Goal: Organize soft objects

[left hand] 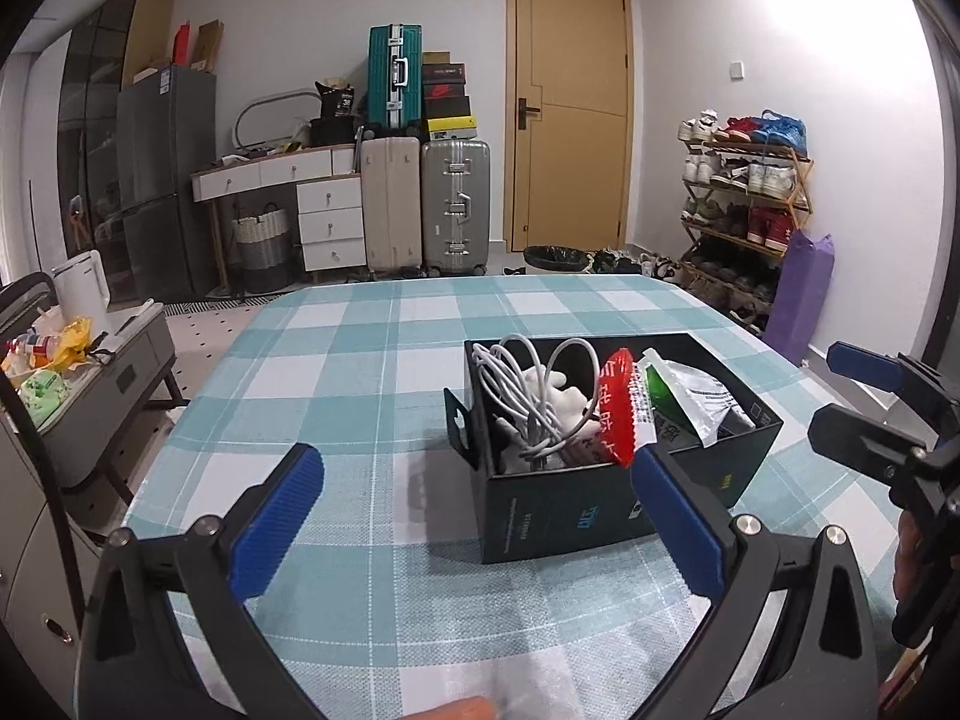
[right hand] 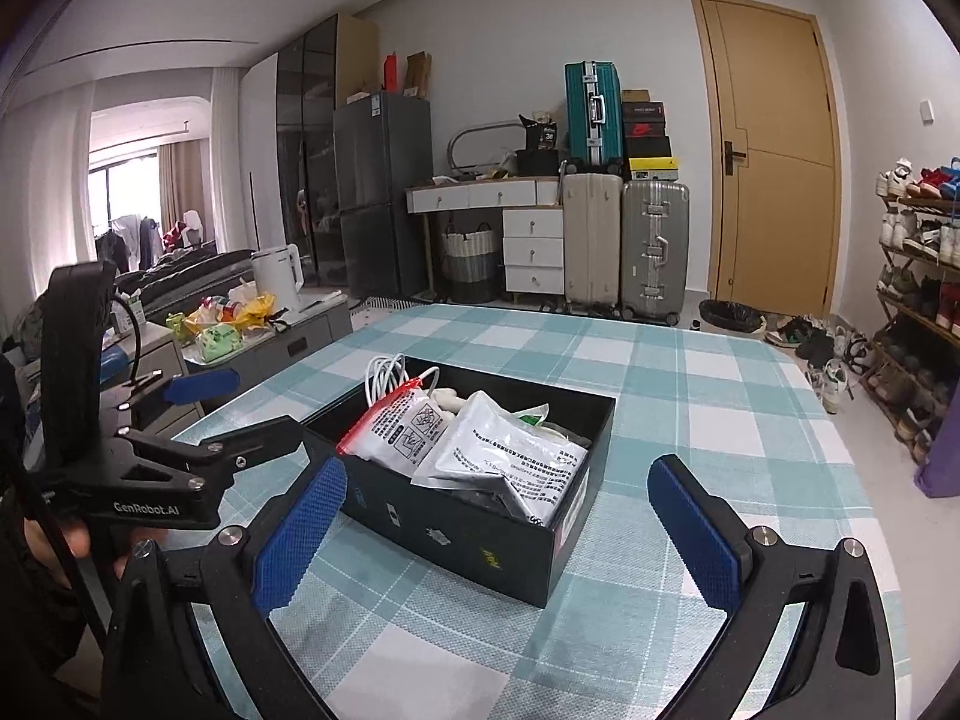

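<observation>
A black box [left hand: 564, 510] [right hand: 474, 540] stands open-topped on the teal checked tablecloth [left hand: 360, 360]. Inside it lie a coiled white cable [left hand: 528, 396] [right hand: 387, 372], a white pouch with a red zip edge [left hand: 621, 414] [right hand: 396, 432], and white printed packets [left hand: 696, 402] [right hand: 510, 462], one with green on it. My left gripper [left hand: 474, 459] [right hand: 252, 411] is open just short of the box's left corner, with nothing between its fingers. My right gripper [right hand: 498, 468] [left hand: 840, 399] is open too, straddling the box's near side from a short distance back, also with nothing held.
To the left of the table [right hand: 690, 420] a low grey cabinet [left hand: 120, 360] carries a white kettle [right hand: 276, 276] and snack bags. Suitcases [left hand: 420, 204], white drawers and a wooden door line the far wall. On the right stand a shoe rack [left hand: 744, 192] and a purple roll.
</observation>
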A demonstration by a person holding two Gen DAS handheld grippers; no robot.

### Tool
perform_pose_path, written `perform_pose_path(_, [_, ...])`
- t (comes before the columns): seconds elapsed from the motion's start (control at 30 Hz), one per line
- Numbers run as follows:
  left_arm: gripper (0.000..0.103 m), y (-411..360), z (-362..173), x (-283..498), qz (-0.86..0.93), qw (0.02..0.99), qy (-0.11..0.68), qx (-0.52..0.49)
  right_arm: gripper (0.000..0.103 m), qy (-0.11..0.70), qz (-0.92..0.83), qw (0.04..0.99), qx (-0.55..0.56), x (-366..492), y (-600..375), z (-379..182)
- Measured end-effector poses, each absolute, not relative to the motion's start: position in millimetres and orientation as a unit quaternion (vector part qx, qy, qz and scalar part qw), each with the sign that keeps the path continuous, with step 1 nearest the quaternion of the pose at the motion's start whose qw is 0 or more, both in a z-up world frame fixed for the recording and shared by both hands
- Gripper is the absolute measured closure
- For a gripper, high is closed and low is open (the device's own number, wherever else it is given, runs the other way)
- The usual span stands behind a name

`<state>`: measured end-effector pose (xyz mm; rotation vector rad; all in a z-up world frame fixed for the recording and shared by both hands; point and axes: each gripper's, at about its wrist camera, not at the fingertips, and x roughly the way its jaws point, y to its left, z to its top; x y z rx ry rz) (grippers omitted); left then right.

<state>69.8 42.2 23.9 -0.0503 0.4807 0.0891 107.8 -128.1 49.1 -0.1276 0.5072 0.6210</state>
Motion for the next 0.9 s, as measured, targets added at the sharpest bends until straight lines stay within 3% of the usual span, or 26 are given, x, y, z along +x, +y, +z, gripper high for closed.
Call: perform_pose_path(0.9, [0.0, 54, 17, 71, 0.062, 0.971, 0.23, -0.038, 0.001, 0.229, 0.295, 0.926, -0.061, 105, -126, 32])
